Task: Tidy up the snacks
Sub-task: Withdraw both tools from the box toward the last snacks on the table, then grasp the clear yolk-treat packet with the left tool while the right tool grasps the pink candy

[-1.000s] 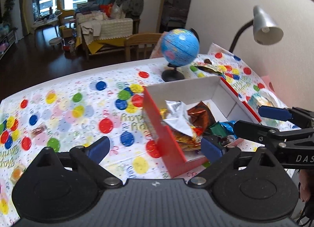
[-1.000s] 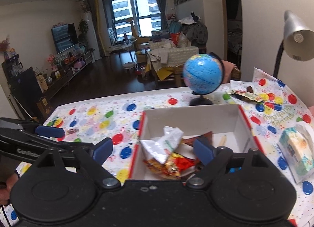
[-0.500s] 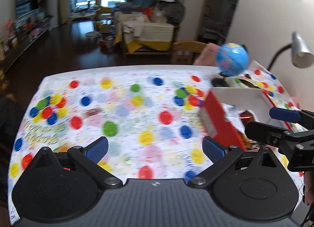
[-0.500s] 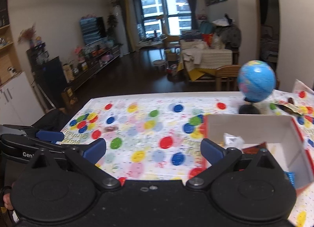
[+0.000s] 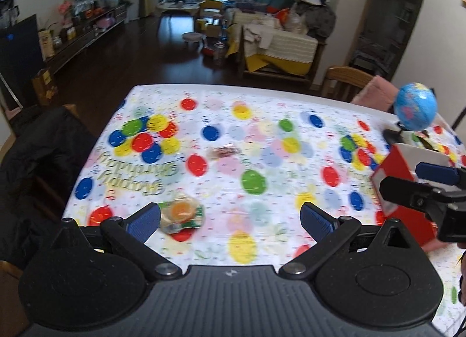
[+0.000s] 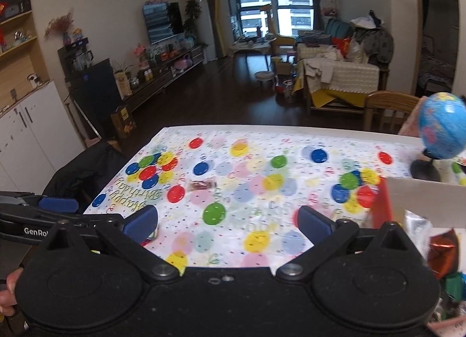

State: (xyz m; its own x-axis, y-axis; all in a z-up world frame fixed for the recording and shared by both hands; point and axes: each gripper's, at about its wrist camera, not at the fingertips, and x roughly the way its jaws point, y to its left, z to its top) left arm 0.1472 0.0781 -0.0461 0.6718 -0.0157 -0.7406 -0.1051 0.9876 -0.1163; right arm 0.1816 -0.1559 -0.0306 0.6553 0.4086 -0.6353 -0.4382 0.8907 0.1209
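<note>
Snacks scattered on the balloon tablecloth (image 5: pixel 262 138): clear orange packet (image 5: pixel 182 214) just beside one blue pad of the left gripper (image 5: pixel 230 219), small dark candy (image 5: pixel 224 152) farther out. Both grippers wide open, nothing between the pads, right gripper (image 6: pixel 227 220) included. Red box (image 5: pixel 399 191) of wrappers at the right edge.

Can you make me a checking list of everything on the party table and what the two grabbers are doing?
Surface: tablecloth with coloured balloon dots, covering the table.
Job's things: red box at the right with snack packets inside; orange sweet pack near the front; small dark wrapper mid-table.
Clutter: globe behind the box.
Grippers: left gripper open, empty; right gripper open, empty.
Cables: nothing seen.
Surroundings: wooden chair, sofa, television, window.
</note>
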